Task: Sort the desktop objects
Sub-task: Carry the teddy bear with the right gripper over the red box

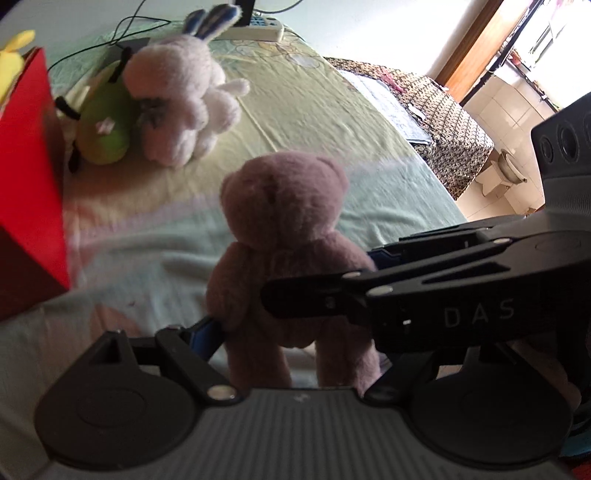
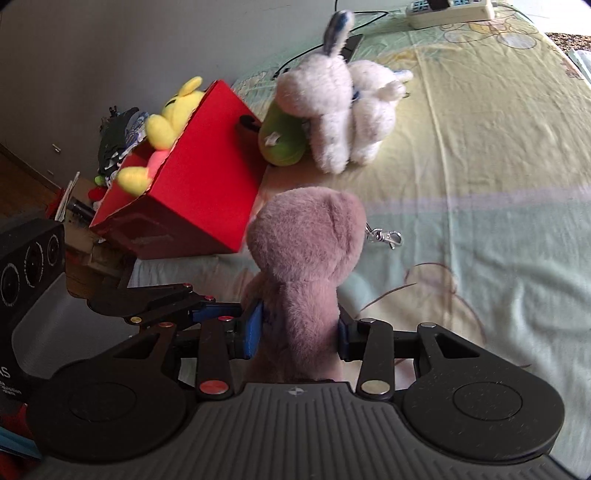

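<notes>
Mauve plush bear: upright, back of head toward both cameras, clamped at the torso between the blue pads of the right gripper, above the pastel sheet. Metal snap clasp hanging off its right side.

Left gripper: also closed around the bear, one blue pad pressed at the lower body on the left; opposite pad hidden behind the right gripper's black linkage, so that contact possibly at the hip, not confirmable.

Red box: ahead and left of the right gripper, open-topped, on the sheet near its left edge. Yellow plush inside, head and feet above the rim.

Green plush: further ahead, just beside the box's far corner, touching the white rabbit.

White rabbit plush: ahead, blue-tipped ears up, leaning on the green plush.

White power strip: far end of the sheet, black cable trailing from it.
</notes>
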Motion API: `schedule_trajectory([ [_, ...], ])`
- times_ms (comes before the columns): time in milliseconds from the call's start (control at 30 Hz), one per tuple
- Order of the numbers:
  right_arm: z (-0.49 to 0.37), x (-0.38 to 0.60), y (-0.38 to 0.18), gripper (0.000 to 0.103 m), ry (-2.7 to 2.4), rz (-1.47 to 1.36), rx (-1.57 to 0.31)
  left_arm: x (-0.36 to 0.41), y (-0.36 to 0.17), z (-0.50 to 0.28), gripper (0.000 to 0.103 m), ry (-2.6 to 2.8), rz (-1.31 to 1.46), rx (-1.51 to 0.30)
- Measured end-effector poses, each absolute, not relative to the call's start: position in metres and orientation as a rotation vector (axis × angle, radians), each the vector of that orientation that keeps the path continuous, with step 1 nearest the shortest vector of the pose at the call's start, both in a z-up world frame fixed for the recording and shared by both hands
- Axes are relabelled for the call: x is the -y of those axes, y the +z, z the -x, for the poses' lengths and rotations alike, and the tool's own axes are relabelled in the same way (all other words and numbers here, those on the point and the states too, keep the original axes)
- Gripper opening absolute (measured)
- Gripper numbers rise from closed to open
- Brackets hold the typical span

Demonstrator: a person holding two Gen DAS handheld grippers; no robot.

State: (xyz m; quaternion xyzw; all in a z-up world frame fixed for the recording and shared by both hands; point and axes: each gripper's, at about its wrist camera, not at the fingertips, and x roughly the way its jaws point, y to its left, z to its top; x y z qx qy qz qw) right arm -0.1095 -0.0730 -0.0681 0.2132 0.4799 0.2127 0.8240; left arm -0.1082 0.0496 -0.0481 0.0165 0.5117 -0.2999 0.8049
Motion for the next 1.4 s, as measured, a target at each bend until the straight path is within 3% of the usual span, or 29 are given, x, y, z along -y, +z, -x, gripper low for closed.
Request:
schedule_trajectory([
  [400, 0.123, -0.054, -0.045, 0.042, 0.645, -0.449, -0.991, -0.175, -0.013, 0.171, 0.083, -0.432, 0.018, -0.996],
  [700, 0.098, -0.124, 0.0, 0.042, 0.854, -0.373, -0.866, -0.254, 0.038, 0.19, 0.083, -0.266, 0.068, -0.84],
  [1067, 0.027, -0.138, 0.046, 0.042, 0.901, -0.333, -0.694, -0.275, 0.088, 0.117, 0.084, -0.17, 0.041, -0.673],
  [1400, -0.012, -0.132, 0.034, 0.042, 0.788, -0.388, -0.706, -0.27, 0.072, 0.049, 0.084, -0.195, 0.036, -0.689],
])
